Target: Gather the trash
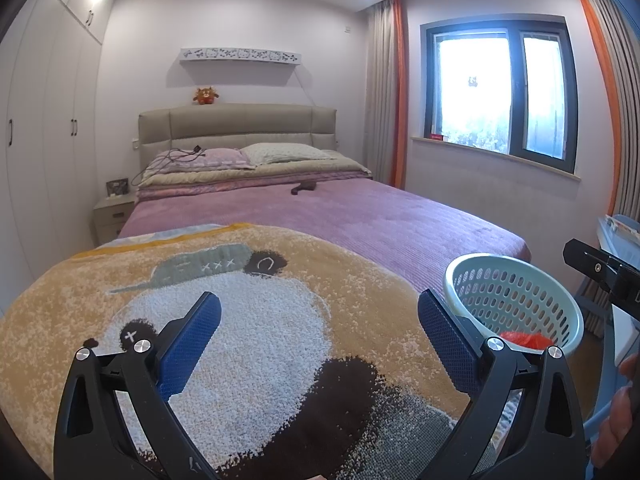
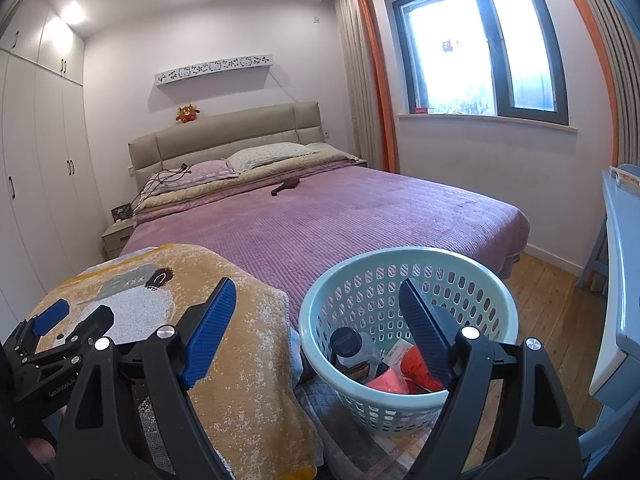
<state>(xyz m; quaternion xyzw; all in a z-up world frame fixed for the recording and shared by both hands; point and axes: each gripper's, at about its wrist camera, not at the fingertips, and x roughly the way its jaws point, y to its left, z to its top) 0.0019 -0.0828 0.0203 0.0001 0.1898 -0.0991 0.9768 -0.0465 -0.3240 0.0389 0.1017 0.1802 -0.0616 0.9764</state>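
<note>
A pale green perforated basket (image 2: pixel 472 276) stands at the foot of the bed, also in the left wrist view (image 1: pixel 560 304). It holds a clear bottle with a black cap (image 2: pixel 352 346), red and pink wrappers (image 2: pixel 416 364) and other scraps. My right gripper (image 2: pixel 316 312) is open and empty, its right finger over the basket. My left gripper (image 1: pixel 320 320) is open and empty above the panda blanket (image 1: pixel 260 320); it also shows at the left of the right wrist view (image 2: pixel 52 320).
The bed (image 2: pixel 360 216) has a purple cover, pillows, a cable and a dark object (image 2: pixel 286 186) near the pillows. White wardrobes (image 1: pixel 40 140) line the left. A blue desk (image 2: pixel 624 280) stands right. Wooden floor (image 2: pixel 552 304) lies beyond the basket.
</note>
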